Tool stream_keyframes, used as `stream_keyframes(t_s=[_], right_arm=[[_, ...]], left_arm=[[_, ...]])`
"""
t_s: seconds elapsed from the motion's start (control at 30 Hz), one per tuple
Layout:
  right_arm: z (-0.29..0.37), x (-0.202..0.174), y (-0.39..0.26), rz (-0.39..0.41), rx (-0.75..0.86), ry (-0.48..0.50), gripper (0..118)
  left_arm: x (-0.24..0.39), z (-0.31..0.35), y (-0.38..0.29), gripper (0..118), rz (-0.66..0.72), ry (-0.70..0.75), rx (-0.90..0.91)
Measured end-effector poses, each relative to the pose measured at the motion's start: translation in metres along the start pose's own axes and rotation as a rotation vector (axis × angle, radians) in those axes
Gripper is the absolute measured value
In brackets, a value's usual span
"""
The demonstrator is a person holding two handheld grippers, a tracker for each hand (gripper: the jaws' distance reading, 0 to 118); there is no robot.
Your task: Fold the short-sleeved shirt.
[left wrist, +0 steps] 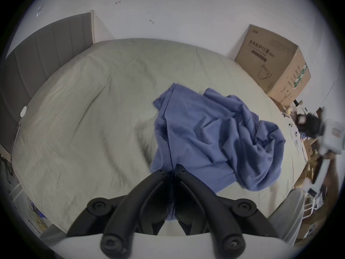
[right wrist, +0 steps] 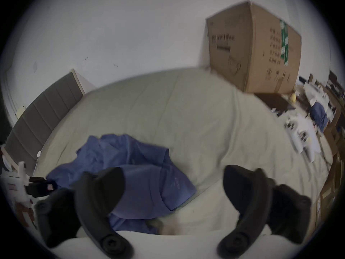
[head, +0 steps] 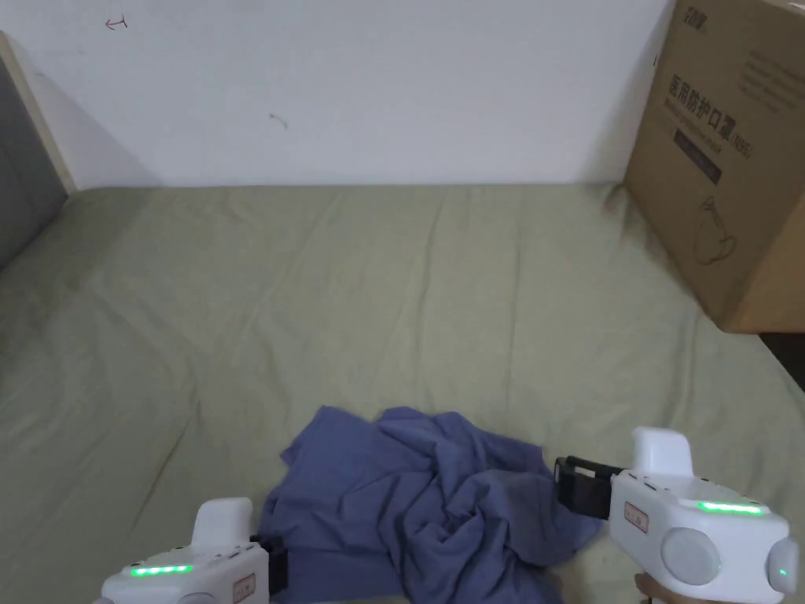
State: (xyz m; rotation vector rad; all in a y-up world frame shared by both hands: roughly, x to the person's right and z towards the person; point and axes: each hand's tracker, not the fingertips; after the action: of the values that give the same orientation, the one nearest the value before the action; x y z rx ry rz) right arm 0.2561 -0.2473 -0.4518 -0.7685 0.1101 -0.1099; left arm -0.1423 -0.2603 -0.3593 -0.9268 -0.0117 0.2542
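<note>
A blue short-sleeved shirt (head: 424,495) lies crumpled near the front edge of the bed. In the left gripper view the shirt (left wrist: 214,132) spreads away from my left gripper (left wrist: 172,171), whose jaws are pressed together on its near edge, with blue cloth showing between them. From the head view, that left gripper (head: 275,562) sits at the shirt's left side. My right gripper (head: 570,484) hovers at the shirt's right edge. Its jaws stand wide apart in the right gripper view (right wrist: 173,180), the left one over the shirt (right wrist: 130,160), with nothing held.
The pale green bedsheet (head: 393,275) stretches back to a white wall. A large cardboard box (head: 723,157) stands on the bed's far right corner. A grey headboard (head: 23,181) bounds the left side. Cluttered tables (right wrist: 308,123) lie beyond the bed's right edge.
</note>
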Motion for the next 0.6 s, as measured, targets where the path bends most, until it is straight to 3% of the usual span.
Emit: stream_keyframes(t_s=[0.17,0.23,0.3,0.37,0.4,0.47,0.6], right_arm=[[-0.051,0.001,-0.019,0.019,-0.171,0.004,109],[-0.067,0.001,-0.027,0.011,-0.215,0.012,84],[-0.076,0.001,-0.034,-0.023,-0.240,0.026,44],[-0.072,-0.005,-0.037,-0.004,-0.229,-0.005,28],[-0.066,-0.005,-0.035,-0.010,-0.218,-0.004,9],[-0.052,-0.005,-0.032,-0.026,-0.176,0.024,9],[-0.017,-0.008,-0.014,0.102,-0.079,-0.020,8]], left_arm=[[-0.007,0.001,0.004,3,0.038,-0.036,0.012],[-0.007,-0.001,0.004,3,0.037,-0.044,0.010],[-0.007,-0.001,0.005,3,0.035,-0.046,0.013],[-0.006,0.000,0.005,3,0.038,-0.054,0.013],[-0.006,0.002,0.006,3,0.034,-0.052,0.020],[-0.007,0.005,0.007,3,0.034,-0.060,0.033],[-0.007,0.014,0.014,3,0.046,-0.083,0.063]])
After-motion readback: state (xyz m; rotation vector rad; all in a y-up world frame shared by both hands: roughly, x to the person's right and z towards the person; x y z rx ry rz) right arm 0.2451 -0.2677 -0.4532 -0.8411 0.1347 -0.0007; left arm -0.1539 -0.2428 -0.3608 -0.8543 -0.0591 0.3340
